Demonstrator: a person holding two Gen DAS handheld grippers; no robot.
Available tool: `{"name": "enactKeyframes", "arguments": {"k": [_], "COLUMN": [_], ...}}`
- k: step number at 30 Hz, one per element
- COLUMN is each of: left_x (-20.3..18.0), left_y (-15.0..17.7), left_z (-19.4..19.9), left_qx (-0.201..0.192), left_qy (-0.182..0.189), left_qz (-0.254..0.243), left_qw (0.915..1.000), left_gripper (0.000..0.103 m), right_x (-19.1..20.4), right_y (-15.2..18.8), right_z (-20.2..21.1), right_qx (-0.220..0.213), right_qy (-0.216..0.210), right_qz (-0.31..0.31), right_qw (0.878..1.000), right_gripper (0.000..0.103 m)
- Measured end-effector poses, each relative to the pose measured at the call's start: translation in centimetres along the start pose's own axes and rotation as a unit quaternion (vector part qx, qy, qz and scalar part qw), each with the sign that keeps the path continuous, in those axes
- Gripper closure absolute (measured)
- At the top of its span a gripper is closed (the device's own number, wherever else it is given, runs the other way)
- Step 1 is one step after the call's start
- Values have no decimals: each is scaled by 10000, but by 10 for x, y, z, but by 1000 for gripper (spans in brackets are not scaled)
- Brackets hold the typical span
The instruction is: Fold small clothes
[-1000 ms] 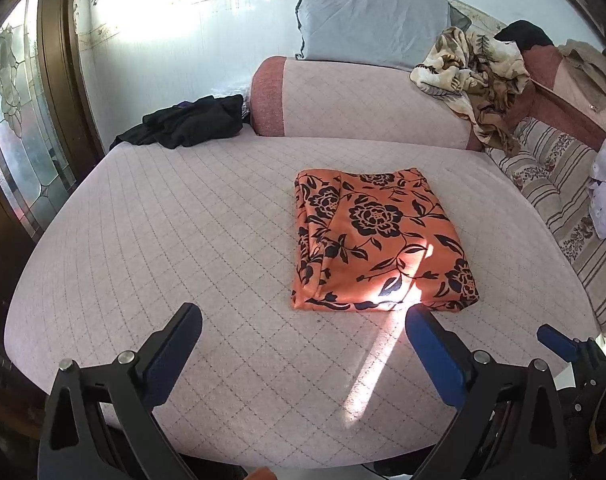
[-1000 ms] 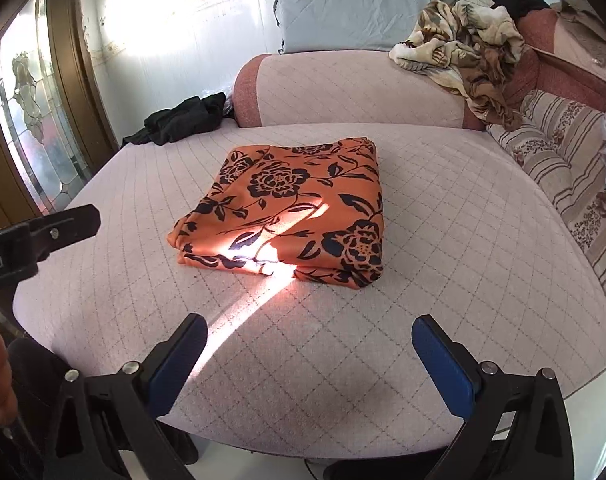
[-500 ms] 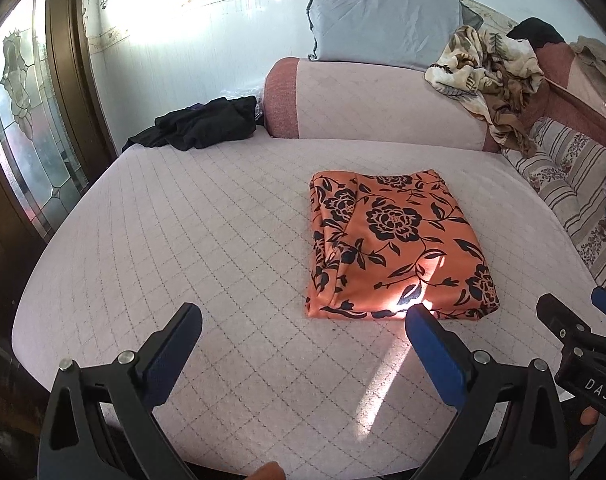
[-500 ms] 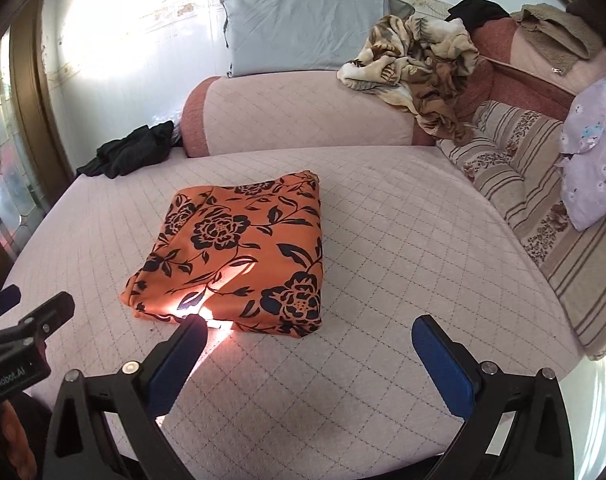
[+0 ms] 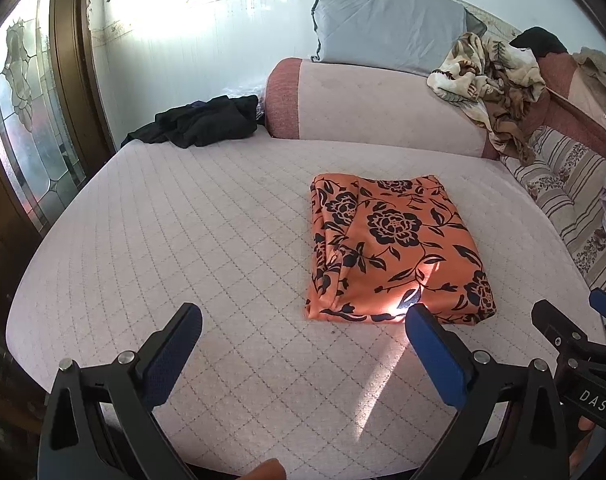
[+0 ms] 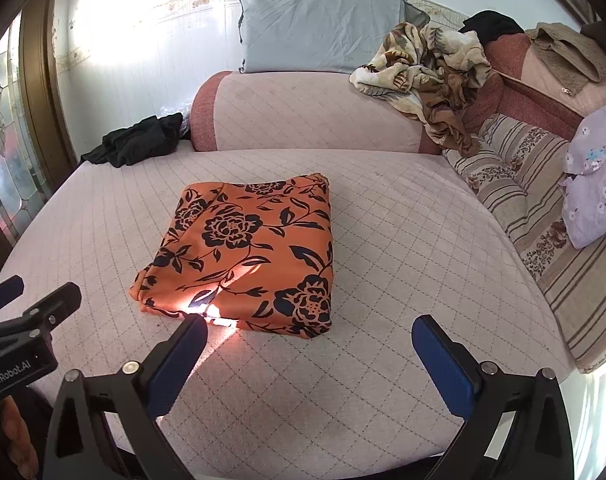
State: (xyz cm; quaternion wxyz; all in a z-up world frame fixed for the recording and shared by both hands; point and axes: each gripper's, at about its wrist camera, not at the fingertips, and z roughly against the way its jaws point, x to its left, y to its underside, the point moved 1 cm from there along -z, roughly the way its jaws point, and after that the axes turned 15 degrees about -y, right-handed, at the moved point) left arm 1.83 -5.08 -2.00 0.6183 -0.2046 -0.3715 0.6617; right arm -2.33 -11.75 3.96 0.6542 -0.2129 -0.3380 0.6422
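While both grippers hang above the near edge of the bed (image 5: 207,216), we see the folded orange garment (image 5: 395,248) with black flowers lying flat on the quilted pink cover, about in the middle of it. It makes a neat rectangle, and a narrow band of sunlight (image 6: 217,312) crosses its near edge and runs over the cover toward us.

Our left gripper (image 5: 303,332) has its jaws spread wide, with nothing between them; its blue pads (image 5: 171,356) are over bare cover, and the right pad stands just in front of the near edge of the garment in the left wrist view. Our right gripper (image 6: 309,340) has its jaws spread in the same way and also holds nothing. In the right wrist view its left pad is in front of the near edge of the garment, where the sunlight falls. Neither gripper touches the cloth, as far as we can tell.

At the far side a pink bolster (image 6: 315,116) lies across the bed, and a grey pillow (image 6: 323,28) leans on the wall behind it. A dark bundle of clothes (image 5: 199,126) lies in the far left corner. A crumpled patterned blanket (image 6: 427,64) hangs over the right end of the bolster, and a striped cushion (image 6: 515,184) runs along the right side.
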Motion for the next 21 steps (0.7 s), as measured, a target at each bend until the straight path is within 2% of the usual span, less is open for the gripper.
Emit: {"name": "enactKeyframes", "arguments": {"k": [12, 21], "left_x": [-7, -16], "left_y": [-7, -17], "left_z": [-6, -4], "left_qx": [68, -156], "left_qy": [22, 174], "left_qz": [-56, -145], "left_qw": [10000, 9996], "left_gripper": [2, 2], "right_x": [-1, -5], "right_y": [-5, -7], "right_z": [-7, -14], "right_qx": [39, 108], "right_qy": [32, 39], "right_qz": [47, 49], "right_qw": [10000, 9999], "right_gripper": [0, 0]}}
